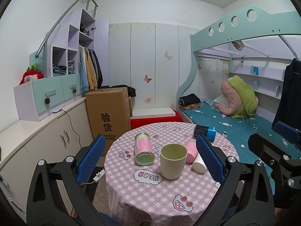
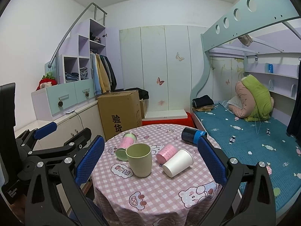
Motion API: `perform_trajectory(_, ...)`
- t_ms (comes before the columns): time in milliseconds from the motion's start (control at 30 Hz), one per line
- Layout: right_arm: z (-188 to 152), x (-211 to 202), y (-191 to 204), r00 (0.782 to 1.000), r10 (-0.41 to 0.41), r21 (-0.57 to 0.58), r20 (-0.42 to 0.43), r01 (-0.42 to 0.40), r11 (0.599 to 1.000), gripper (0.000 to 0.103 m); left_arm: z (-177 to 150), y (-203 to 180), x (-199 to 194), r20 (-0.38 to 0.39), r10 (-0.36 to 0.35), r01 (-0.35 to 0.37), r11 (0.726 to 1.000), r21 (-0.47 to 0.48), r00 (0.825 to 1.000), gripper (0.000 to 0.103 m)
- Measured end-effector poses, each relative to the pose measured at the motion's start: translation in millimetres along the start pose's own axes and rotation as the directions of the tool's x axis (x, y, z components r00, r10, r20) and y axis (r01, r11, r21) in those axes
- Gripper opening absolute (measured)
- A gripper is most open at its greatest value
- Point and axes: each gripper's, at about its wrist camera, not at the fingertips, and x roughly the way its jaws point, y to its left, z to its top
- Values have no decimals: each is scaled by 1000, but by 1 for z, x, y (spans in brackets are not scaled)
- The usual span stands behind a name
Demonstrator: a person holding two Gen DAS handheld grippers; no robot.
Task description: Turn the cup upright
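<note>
A pale green cup (image 1: pixel 173 161) (image 2: pixel 139 159) stands upright on the round table (image 1: pixel 150 203) (image 2: pixel 154 197). A white paper cup (image 1: pixel 199 164) (image 2: pixel 177 163) lies on its side to its right, with a pink cup (image 1: pixel 191 151) (image 2: pixel 166 153) on its side touching it. My left gripper (image 1: pixel 150 160) is open and empty, held back from the green cup, which sits between its blue pads. My right gripper (image 2: pixel 151 162) is open and empty, with the cups between its fingers; it also shows at the right edge of the left wrist view (image 1: pixel 282 150).
A pink and green canister (image 1: pixel 144 148) (image 2: pixel 125 146) lies on its side left of the cups. A dark and blue can (image 1: pixel 205 130) (image 2: pixel 192 135) lies at the table's far right edge. A cardboard box (image 1: pixel 108 111) stands behind the table, a bed (image 2: pixel 254 141) to the right.
</note>
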Motion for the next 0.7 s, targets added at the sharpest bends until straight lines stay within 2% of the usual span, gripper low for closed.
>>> perform_trajectory(700,-2,7,-1,1000,0,7,-8,0,1000,96,-3,2,3,2,5,-5,1000,6,1000,97)
